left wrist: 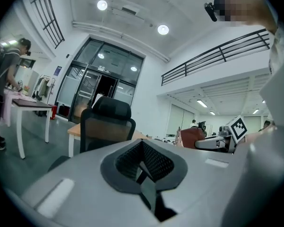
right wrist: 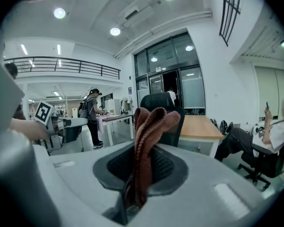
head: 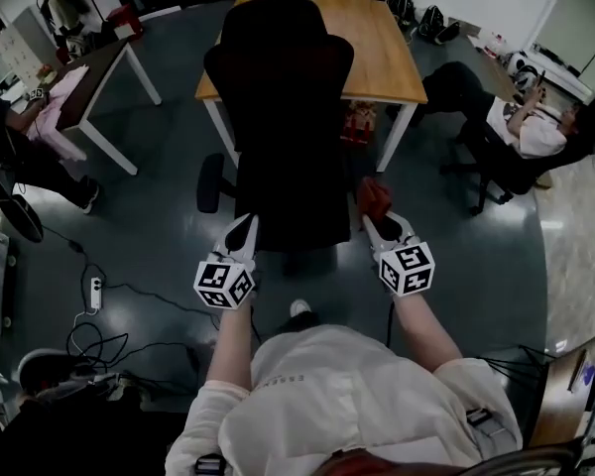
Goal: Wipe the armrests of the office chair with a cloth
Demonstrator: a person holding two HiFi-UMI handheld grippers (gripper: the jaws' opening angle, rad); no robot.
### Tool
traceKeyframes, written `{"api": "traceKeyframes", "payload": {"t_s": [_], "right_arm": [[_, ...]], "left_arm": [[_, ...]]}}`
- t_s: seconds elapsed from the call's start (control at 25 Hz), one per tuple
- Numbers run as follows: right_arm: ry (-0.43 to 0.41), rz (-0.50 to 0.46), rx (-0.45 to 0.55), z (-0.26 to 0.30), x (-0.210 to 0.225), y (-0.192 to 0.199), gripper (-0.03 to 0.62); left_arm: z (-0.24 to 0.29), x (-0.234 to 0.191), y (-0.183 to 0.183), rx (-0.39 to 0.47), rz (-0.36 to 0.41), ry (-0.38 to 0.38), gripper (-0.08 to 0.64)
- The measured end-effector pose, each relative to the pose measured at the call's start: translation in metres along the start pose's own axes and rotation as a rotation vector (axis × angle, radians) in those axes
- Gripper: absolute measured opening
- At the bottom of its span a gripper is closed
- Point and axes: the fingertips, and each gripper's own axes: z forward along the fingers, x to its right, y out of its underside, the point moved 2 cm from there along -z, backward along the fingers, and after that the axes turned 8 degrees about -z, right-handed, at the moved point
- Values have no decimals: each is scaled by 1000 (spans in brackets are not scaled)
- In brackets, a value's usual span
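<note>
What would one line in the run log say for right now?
left gripper: shut, empty | right gripper: shut on red-brown cloth | office chair: in front, between both grippers

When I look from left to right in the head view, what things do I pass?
White-legged desk → office chair → red cloth → seated person.

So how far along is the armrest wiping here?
Done: the reddish-brown cloth is clamped in the right gripper. In hand: it is held beside the black office chair, on its right side; contact unclear. Left: the left armrest has nothing on it; the left gripper is shut, empty.
</note>
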Motion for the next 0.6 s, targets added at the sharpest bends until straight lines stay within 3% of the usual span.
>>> {"api": "traceKeyframes", "payload": {"t_s": [0.2, 0.36, 0.6], "right_arm": [[-14, -82, 12, -47, -21, 11, 49], [-27, -79, 13, -74, -36, 22, 49], [-26, -69, 24, -100, -69, 25, 49]], "left_arm": [[-33, 45, 24, -9, -4, 1, 18], [-56, 76, 38, -39, 16, 24, 18], [-84, 84, 38, -45, 22, 39, 17]]}}
